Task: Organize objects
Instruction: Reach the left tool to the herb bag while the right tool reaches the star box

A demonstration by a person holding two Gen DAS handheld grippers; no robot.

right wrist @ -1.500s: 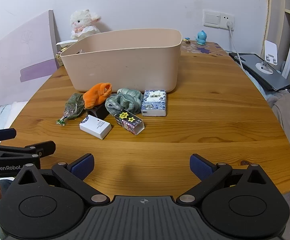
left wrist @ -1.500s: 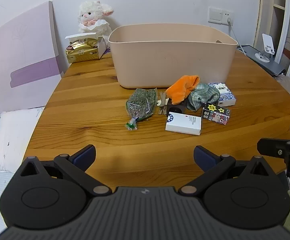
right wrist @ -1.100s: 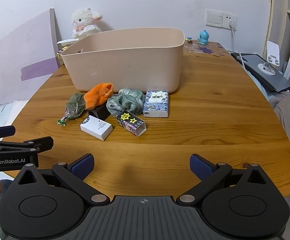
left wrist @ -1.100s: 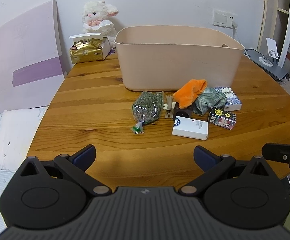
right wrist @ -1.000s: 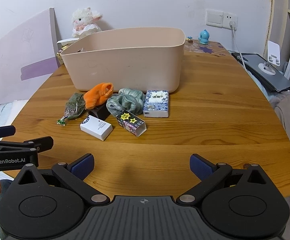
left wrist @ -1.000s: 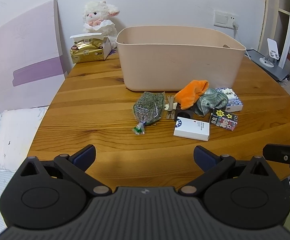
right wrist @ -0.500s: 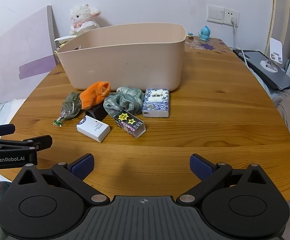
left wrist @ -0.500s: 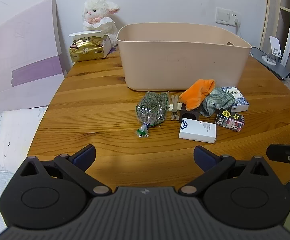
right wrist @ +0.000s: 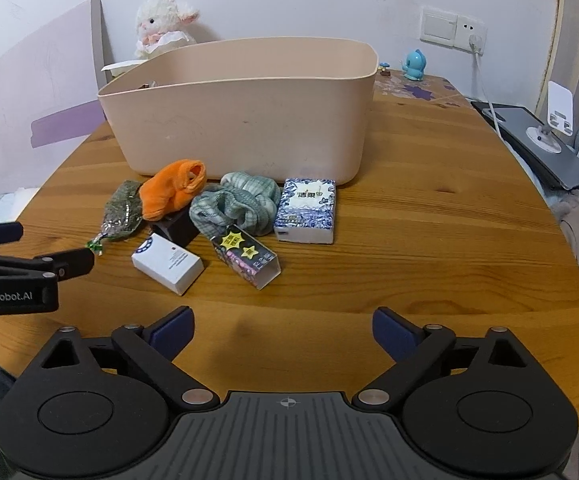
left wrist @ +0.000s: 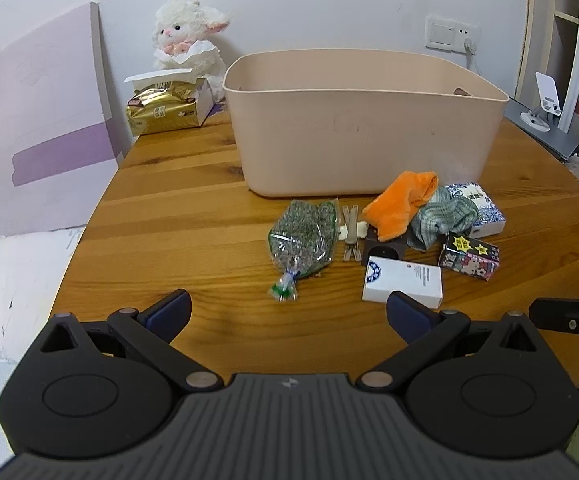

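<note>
A beige plastic bin [left wrist: 365, 120] [right wrist: 245, 112] stands on the round wooden table [left wrist: 177, 208]. In front of it lie a bag of dried herbs [left wrist: 303, 236] [right wrist: 121, 210], an orange cloth [left wrist: 401, 206] [right wrist: 173, 192], a green checked cloth [left wrist: 441, 218] [right wrist: 237, 204], a blue-white tissue pack [left wrist: 477, 208] [right wrist: 307, 210], a white box [left wrist: 403, 282] [right wrist: 167, 264], a dark starred box [left wrist: 469, 256] [right wrist: 247, 258], a black block [right wrist: 175, 228] and clothespins [left wrist: 351, 232]. My left gripper [left wrist: 287, 308] is open and empty, near the herbs and white box. My right gripper [right wrist: 281, 330] is open and empty before the pile.
A plush lamb [left wrist: 187, 46] and a gold tissue box [left wrist: 165, 108] stand at the back left by a lilac board [left wrist: 29, 120]. A blue figurine [right wrist: 413, 65], a wall socket with cable [right wrist: 475, 42] and a grey stand [right wrist: 541, 140] are at the right.
Both grippers have moved forward toward the pile, so the objects look nearer. The jaws stay open. No object has moved.
</note>
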